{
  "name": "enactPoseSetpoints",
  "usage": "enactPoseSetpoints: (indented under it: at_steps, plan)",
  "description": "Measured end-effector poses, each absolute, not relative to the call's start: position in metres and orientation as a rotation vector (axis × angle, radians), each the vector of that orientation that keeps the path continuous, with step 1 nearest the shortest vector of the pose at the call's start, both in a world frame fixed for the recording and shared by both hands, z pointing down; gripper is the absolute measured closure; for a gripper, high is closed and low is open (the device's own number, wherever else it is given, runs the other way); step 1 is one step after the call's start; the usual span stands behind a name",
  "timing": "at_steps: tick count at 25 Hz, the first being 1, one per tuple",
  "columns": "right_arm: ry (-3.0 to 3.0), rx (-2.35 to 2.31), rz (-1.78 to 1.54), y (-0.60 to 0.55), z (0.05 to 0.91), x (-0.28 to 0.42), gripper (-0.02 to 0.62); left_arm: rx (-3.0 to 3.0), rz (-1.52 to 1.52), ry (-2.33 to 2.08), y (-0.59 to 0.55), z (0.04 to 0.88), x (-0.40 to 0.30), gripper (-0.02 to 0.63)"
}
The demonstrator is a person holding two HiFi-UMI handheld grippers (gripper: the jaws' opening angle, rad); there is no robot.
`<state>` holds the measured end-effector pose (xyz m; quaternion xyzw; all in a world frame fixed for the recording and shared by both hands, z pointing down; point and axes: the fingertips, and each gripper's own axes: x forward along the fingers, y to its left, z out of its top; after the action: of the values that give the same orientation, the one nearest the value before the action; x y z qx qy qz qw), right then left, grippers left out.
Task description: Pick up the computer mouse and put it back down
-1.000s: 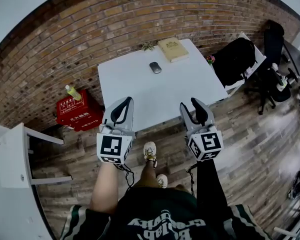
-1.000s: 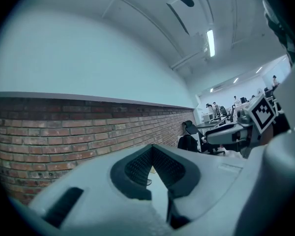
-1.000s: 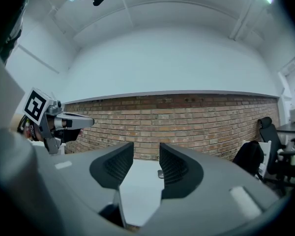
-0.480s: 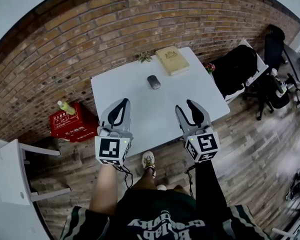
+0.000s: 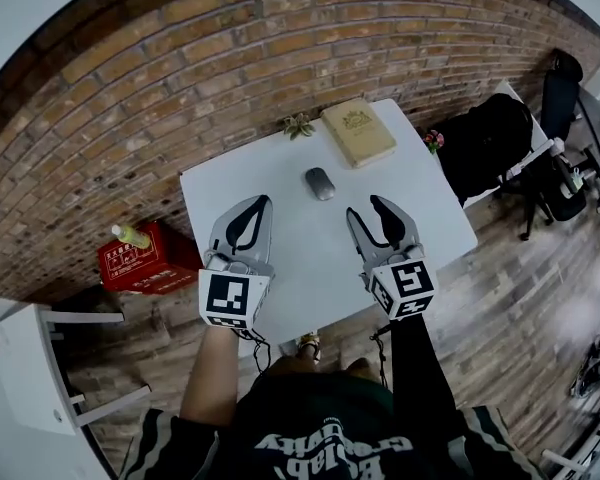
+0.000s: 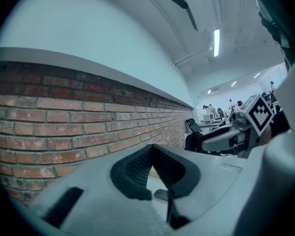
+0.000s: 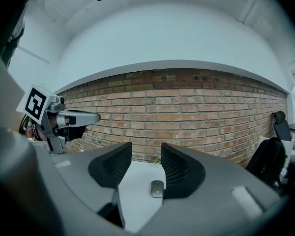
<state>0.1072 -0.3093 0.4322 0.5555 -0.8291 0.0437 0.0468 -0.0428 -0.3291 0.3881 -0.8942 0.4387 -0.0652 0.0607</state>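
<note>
A dark grey computer mouse [image 5: 320, 183] lies on the white table [image 5: 250, 173], toward its far middle. My right gripper [image 5: 375, 211] hovers over the table's near half, short of the mouse and slightly right of it. Its jaws are opening and hold nothing. In the right gripper view the mouse [image 7: 157, 189] shows ahead, by the right jaw, beyond the right gripper [image 7: 146, 154]. My left gripper [image 5: 257, 211] hangs level to the left, tips together and empty. In the left gripper view the left gripper [image 6: 150, 154] shows closed tips, with the mouse [image 6: 161, 194] a small dark shape below them.
A tan book [image 5: 358, 132] lies at the table's far right corner, with a small plant [image 5: 299, 125] beside it. A red box [image 5: 145, 258] and a bottle [image 5: 132, 236] sit on the floor at left, by the brick wall. Black chairs [image 5: 485, 133] stand right of the table.
Both grippers have moved forward from the table's near edge to over its near half, closer to the mouse. The right jaws stand a little wider.
</note>
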Motion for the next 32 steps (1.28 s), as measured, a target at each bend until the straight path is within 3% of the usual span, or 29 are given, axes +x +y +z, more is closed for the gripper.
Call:
enactPoseSetpoints:
  at_steps: [26,28,32]
  plan:
    - [-2.427,1.494,0.270,-0.424,0.507,0.070,0.343,-2.772,-0.143,1.292,-0.423,0.407,-0.037,0.600]
    - [-2.385,1.458,0.282,-0.431,0.521,0.070,0.293,-2.769,-0.144,1.310,-0.426,0.408,-0.038,0.600]
    - [-2.312,1.379,0.320,-0.446,0.550,0.067,0.255,-2.759,-0.156,1.356,-0.435,0.413,-0.044,0.600]
